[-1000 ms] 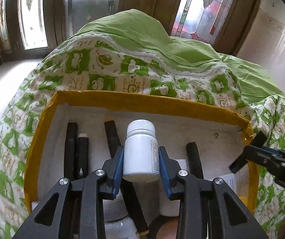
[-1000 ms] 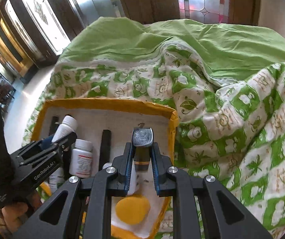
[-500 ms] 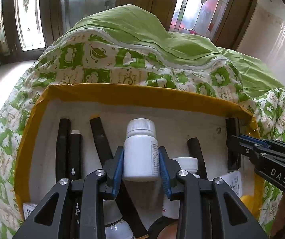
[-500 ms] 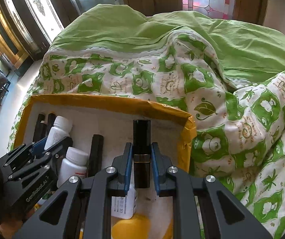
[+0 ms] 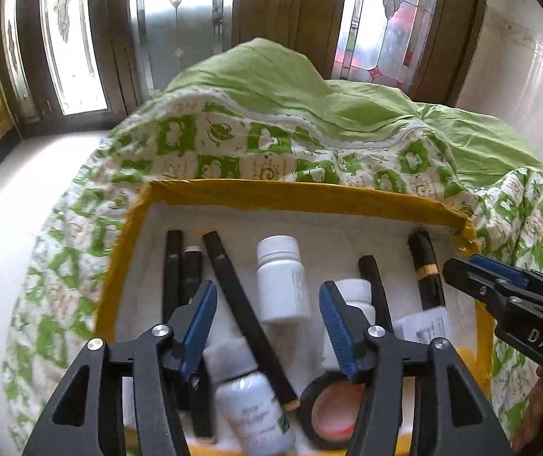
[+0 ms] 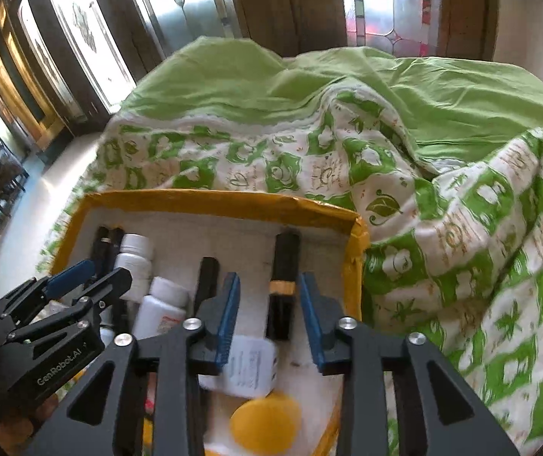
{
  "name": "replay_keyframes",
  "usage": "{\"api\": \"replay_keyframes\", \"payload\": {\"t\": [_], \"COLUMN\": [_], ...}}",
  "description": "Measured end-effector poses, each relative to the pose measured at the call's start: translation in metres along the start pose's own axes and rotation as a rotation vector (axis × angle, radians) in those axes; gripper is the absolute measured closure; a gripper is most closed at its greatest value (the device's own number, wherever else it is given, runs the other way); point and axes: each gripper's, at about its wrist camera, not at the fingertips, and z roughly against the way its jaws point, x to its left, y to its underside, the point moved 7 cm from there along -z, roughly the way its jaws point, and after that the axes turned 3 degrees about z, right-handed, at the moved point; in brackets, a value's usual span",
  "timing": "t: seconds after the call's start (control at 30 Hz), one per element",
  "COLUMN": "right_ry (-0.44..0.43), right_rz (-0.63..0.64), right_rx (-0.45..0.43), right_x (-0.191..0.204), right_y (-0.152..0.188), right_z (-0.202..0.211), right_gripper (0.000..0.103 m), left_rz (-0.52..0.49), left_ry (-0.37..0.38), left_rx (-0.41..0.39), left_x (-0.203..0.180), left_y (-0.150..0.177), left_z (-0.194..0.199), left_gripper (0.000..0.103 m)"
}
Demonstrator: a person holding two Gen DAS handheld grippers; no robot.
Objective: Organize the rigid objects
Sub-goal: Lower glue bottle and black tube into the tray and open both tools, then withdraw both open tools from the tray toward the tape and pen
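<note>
Left wrist view, entry: my left tongs point(image 5: 267, 326) stood apart and were opening, the white pill bottle point(image 5: 282, 279) between the pads but untouched, lying on the white liner of the yellow-rimmed box point(image 5: 301, 193). Beside it lay several black pens point(image 5: 246, 315), a second white bottle point(image 5: 351, 296), a dropper bottle point(image 5: 252, 410) and a roll of black tape point(image 5: 328, 406). Right wrist view: my right tongs point(image 6: 269, 315) were also opening, pads clear of the black tube with the gold band point(image 6: 282, 288), which lay by the box's right wall. The box sat on a bed with a green quilt point(image 6: 461, 228). I judged both placements done; no loose items showed on the quilt, so little seemed left.
</note>
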Motion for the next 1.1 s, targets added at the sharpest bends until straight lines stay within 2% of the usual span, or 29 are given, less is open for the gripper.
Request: {"api": "replay_keyframes", "payload": {"t": [0.03,0.13,0.33,0.5,0.77,0.93,1.03,1.1], "right_ry": [-0.003,-0.02,-0.064,-0.107,-0.182,-0.21,-0.219,-0.225], "right_rz": [-0.013,-0.043,-0.083,-0.06,-0.043,-0.092,-0.135,-0.157], "right_rx": [-0.013,-0.043,-0.084,-0.069,-0.031,0.006,0.034,0.053], "right_x": [0.0,0.0,0.01,0.031,0.06,0.057,0.053,0.05], "right_y": [0.002,0.009,0.032,0.063,0.113,0.134,0.145,0.15], "right_z": [0.006,0.022,0.048,0.062,0.08,0.083,0.081,0.08], "right_gripper": [0.059,0.055,0.043,0.042,0.042,0.042,0.042,0.042], "left_rz": [-0.005,-0.019,-0.044,-0.024,-0.038,0.07,0.171,0.188], "left_ry": [-0.002,-0.01,-0.04,-0.044,-0.096,-0.067,-0.028,-0.012], "left_rx": [-0.005,-0.022,-0.034,-0.012,0.002,0.046,0.038,0.023], "left_x": [0.0,0.003,0.011,0.021,0.05,0.083,0.098,0.098], "left_y": [0.002,0.01,0.036,0.072,0.137,0.178,0.179,0.178], "left_z": [0.007,0.027,0.067,0.089,0.115,0.118,0.121,0.123], "left_gripper": [0.04,0.033,0.028,0.027,0.026,0.026,0.026,0.026]}}
